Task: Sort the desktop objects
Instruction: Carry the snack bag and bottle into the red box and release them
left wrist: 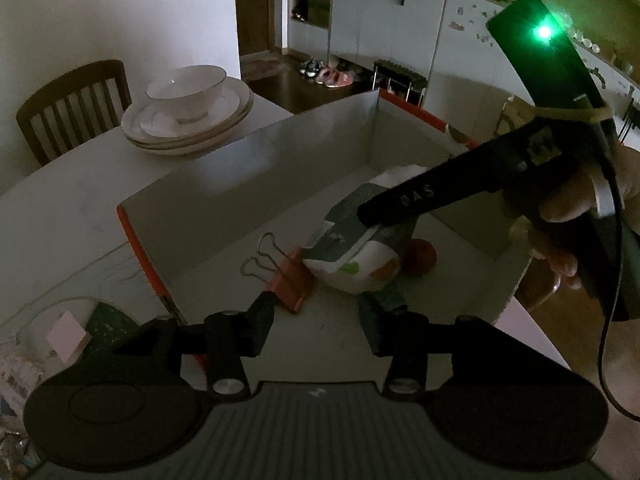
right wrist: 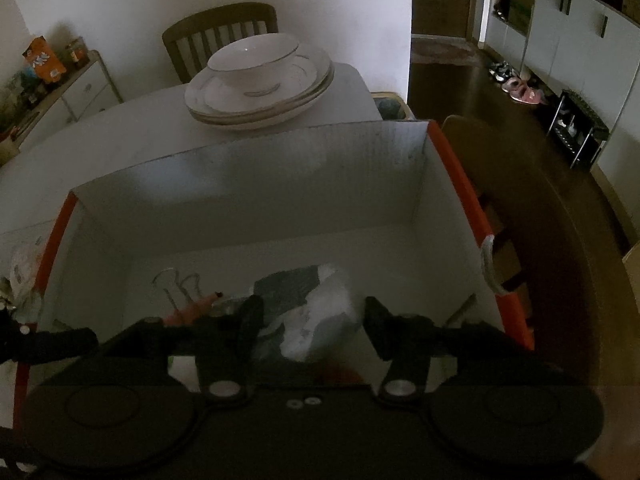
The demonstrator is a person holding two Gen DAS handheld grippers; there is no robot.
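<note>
The right gripper (right wrist: 312,328) stands with jaws parted over the wipes pack (left wrist: 352,240), which lies mid-frame on the floor of the box (left wrist: 248,176), pads clear of it. The left gripper (left wrist: 316,320) is parted too, the clip (left wrist: 292,284) touching its left finger, unheld. I'd lift the right one straight up, clear of the walls.

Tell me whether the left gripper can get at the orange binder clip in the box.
Probably yes: the left gripper is open just above the binder clip, nothing between them; the wipes pack lies beside it.
</note>
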